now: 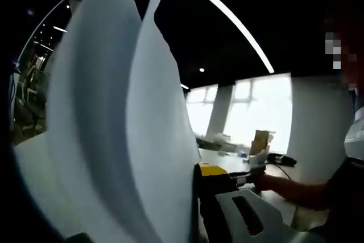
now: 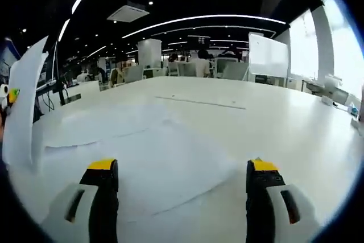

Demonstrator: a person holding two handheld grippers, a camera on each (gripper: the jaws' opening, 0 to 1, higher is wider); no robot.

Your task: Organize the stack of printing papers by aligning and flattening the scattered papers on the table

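The white table (image 2: pixel 267 123) is the largest thing in the right gripper view, running from the near edge far back toward a room with ceiling lights and desks. Several sheets of paper (image 2: pixel 142 157) lie loose and flat on its near left part, overlapping at slightly different angles, with their edges not lined up. The right gripper (image 2: pixel 185 194) hovers over these sheets with its two yellow-tipped jaws spread wide and nothing between them.

At the left edge of that view a curled sheet (image 2: pixel 23 106) stands upright off the table, raised by the left gripper, part of which shows beside it. In the left gripper view the same paper, a lifted bundle of white sheets (image 1: pixel 119 118), rises tall and bowed, fanning apart at the top. The left gripper (image 1: pixel 196 209) has one yellow-tipped jaw against the right side of the bundle at its lower edge; the other jaw is hidden behind the paper, which stands clamped in the claw.

A person's arm (image 1: pixel 296 189) reaches in at the right.
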